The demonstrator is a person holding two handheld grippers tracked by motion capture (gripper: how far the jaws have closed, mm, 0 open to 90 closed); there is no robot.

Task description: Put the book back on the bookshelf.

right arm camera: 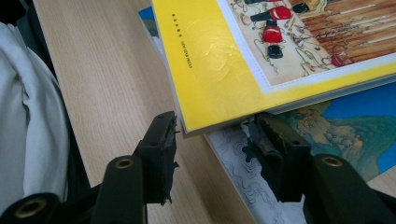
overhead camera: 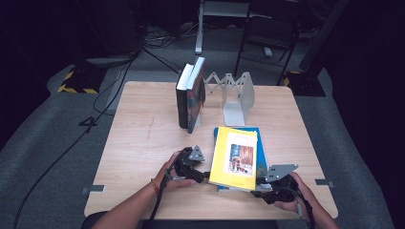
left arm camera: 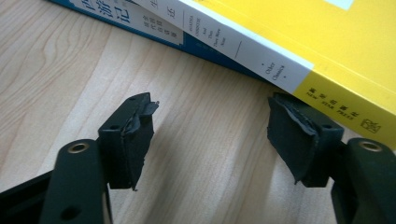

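We see the glossy yellow paperback (overhead camera: pixel 235 158) lying flat on a blue book (overhead camera: pixel 261 160) on the pale wood-grain tabletop (overhead camera: pixel 143 138). Our left gripper (left arm camera: pixel 210 133) stands apart beside its white spine. Our right gripper (right arm camera: pixel 212 140) straddles its near corner, rubber pads not pressing.

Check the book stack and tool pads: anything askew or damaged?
Yes. The yellow paperback book lies skewed on the blue book beneath, edges not lined up. The black rubber pads on the left tool look torn and ragged.
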